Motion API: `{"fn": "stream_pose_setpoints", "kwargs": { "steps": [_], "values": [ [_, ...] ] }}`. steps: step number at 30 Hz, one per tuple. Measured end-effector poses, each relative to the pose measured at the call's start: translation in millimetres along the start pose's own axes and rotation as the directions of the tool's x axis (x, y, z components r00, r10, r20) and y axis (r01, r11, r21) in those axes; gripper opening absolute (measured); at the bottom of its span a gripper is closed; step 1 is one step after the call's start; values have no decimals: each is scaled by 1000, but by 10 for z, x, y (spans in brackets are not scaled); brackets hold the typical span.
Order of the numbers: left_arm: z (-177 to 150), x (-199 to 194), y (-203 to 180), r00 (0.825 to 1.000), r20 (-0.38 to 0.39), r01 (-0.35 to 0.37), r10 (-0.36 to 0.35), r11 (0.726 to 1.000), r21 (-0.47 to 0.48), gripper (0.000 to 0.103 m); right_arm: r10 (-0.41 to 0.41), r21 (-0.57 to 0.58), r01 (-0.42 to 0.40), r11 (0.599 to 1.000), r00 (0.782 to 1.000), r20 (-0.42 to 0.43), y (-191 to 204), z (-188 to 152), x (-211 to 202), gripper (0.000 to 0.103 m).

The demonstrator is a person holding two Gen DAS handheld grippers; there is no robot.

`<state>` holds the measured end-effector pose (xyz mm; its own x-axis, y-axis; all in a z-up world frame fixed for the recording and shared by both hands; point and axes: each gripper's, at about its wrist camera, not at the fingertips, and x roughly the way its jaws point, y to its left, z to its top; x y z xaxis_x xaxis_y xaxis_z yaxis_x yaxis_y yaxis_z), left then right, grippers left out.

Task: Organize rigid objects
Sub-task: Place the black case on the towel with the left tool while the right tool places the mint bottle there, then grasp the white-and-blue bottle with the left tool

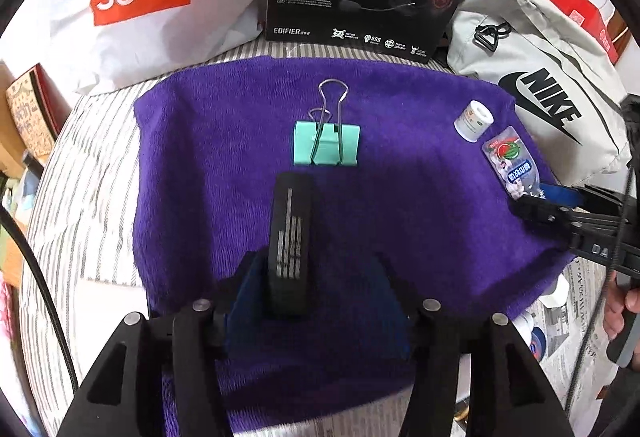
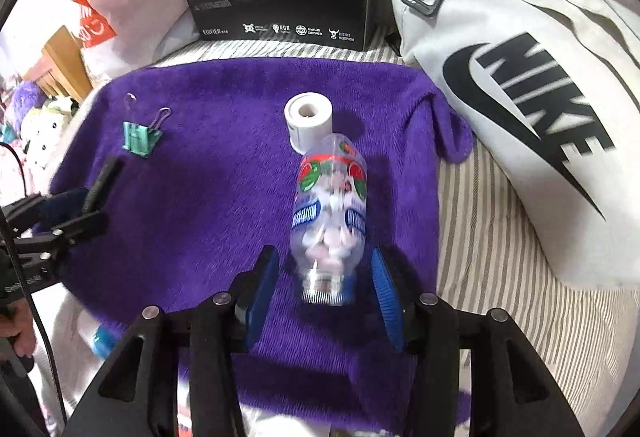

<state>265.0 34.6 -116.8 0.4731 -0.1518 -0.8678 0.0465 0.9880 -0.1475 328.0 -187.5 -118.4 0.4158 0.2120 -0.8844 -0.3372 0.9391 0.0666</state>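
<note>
Now both tools unclenched: left tool (image 1: 316, 277) around black block (image 1: 290, 249), right tool (image 2: 322, 297) astride bottle (image 2: 330, 213).

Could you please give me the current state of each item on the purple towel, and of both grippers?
Black flat device: lying on the purple towel, between the fingers of the left gripper, pads off it.
Clear candy bottle: lying on its side, cap toward the right gripper, whose pads stand clear of it.
White roll: lying beside the bottle's base.
Green binder clip: closed, one handle folded back.
</note>
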Motion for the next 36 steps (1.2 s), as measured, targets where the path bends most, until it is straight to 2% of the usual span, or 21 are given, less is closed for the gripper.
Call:
{"fn": "stream_pose_setpoints", "kwargs": {
  "steps": [1, 3, 6, 11, 14, 19, 21, 24, 29, 30, 34, 36],
  "values": [
    [-24, -36, 4, 1000, 2, 4, -4, 1000, -13, 54, 7, 8, -7, 1000, 1000, 3, -10, -21, -39, 50],
    [-75, -121, 20, 1000, 17, 16, -15, 999, -37, 54, 5, 28, -5, 1000, 1000, 15, -35, -74, -152, 60],
    [-177, -310, 9, 999, 43, 11, -8, 998, -58, 54, 16, 34, -17, 999, 999, 45, -43, -182, -380, 61],
    [-399, -666, -178, 996, 83, -7, 10, 1000, -29, 58, 4, 36, -8, 999, 995, 103, -39, -417, -790, 73],
    [-552, -738, -390, 997, 75, 11, -11, 1000, 5, 58, 9, 48, -16, 999, 991, 134, -38, -613, -1010, 74],
    [-727, -632, -739, 999, 50, 19, -20, 1000, 18, 59, 12, 78, -23, 997, 990, 143, -71, -938, -1170, 75],
    [-760, -560, -833, 999, 50, 11, -12, 1000, 18, 66, 20, 94, -34, 995, 990, 140, -98, -1075, -1197, 75],
    [-773, -458, -910, 998, 52, -29, 29, 1000, -4, 69, 35, 109, -49, 993, 991, 133, -122, -1270, -1222, 75],
    [-749, -339, -982, 998, 32, -57, 59, 997, -49, 74, 60, 124, -75, 989, 991, 118, -147, -1536, -1211, 75],
    [-743, -321, -1006, 998, 29, -48, 49, 998, -52, 75, 66, 129, -81, 988, 991, 113, -156, -1579, -1195, 75],
    [-713, -228, -1098, 992, 21, -122, 123, 992, -42, 77, 91, 156, -105, 982, 991, 94, -211, -1698, -1115, 75],
    [-717, -209, -1088, 991, 21, -129, 130, 991, -38, 79, 101, 165, -114, 980, 991, 88, -236, -1730, -1086, 75]
  ]
}}
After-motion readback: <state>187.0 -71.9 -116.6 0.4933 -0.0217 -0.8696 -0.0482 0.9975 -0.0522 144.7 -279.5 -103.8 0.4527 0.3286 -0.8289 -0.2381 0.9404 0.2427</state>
